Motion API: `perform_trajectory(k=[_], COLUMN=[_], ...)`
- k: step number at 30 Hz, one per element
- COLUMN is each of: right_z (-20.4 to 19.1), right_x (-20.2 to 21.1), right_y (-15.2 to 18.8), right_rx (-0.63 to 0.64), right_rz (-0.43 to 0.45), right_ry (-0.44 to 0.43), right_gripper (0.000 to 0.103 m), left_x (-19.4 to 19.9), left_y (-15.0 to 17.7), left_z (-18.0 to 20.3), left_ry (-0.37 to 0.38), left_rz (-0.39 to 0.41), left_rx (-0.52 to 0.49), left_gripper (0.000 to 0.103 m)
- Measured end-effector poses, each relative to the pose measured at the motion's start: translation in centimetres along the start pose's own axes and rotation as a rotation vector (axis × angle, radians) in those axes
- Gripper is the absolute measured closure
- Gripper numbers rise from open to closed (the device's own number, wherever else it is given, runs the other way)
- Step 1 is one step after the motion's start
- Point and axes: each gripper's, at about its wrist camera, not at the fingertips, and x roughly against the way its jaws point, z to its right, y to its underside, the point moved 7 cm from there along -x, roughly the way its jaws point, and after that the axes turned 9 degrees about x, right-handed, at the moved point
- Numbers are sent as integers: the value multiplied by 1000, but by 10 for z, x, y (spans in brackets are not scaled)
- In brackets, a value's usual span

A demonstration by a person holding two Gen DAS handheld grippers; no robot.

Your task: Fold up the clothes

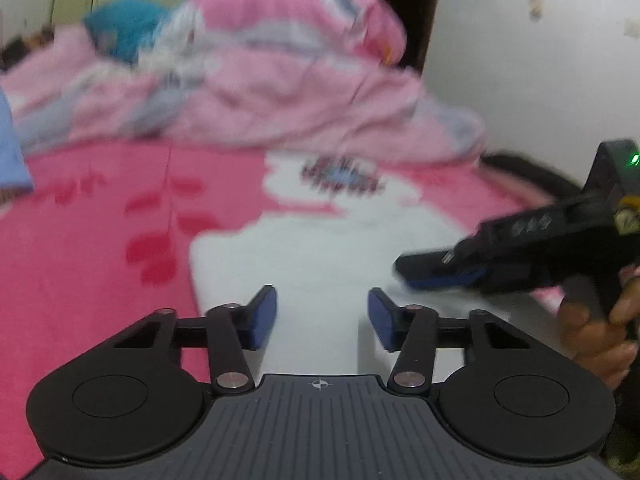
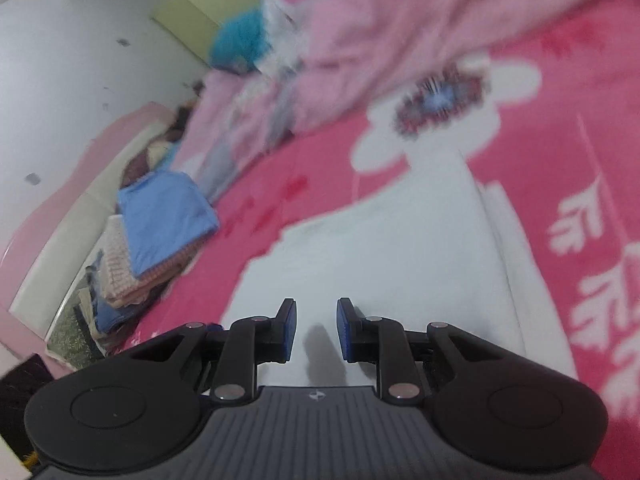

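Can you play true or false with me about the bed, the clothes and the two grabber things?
1. A white folded cloth garment lies on the pink flowered blanket. True.
2. The left gripper is squeezing the white garment. False: its jaws stand apart with nothing between them.
3. A stack of folded clothes with a light blue piece on top sits at the bed's edge. True.
4. The right gripper holds a blue sock. False: nothing is between its jaws.
5. The crumpled pale pink quilt is neatly folded. False: it is heaped up.
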Motion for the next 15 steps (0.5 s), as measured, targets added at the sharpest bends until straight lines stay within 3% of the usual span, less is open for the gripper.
perform_trajectory(k=[3, 6, 8, 11, 14, 15], right_z=[29, 45, 39, 25, 34, 41], right_x=[-1, 13, 15, -9, -38, -38], right_y=[-11, -23, -28, -29, -31, -36], right_rx=[-102, -147, -143, -147, -207, -236], right_rz=[38, 98, 104, 9, -94, -73], right_ry=[9, 46, 16, -84, -94, -92], right_gripper=[94, 92, 91, 90, 94, 95], left_x=[-7, -9, -14, -22, -37, -39], left_y=[-3, -15, -23, -30, -30, -31], left_z=[-25, -37, -39, -45, -62, -67], left_ry=[11, 17, 45, 51, 30, 31], left_rz=[8, 37, 28, 11, -18, -11], left_rx=[54, 101, 108, 113, 172, 191], left_gripper=[61, 61, 61, 58, 60, 60])
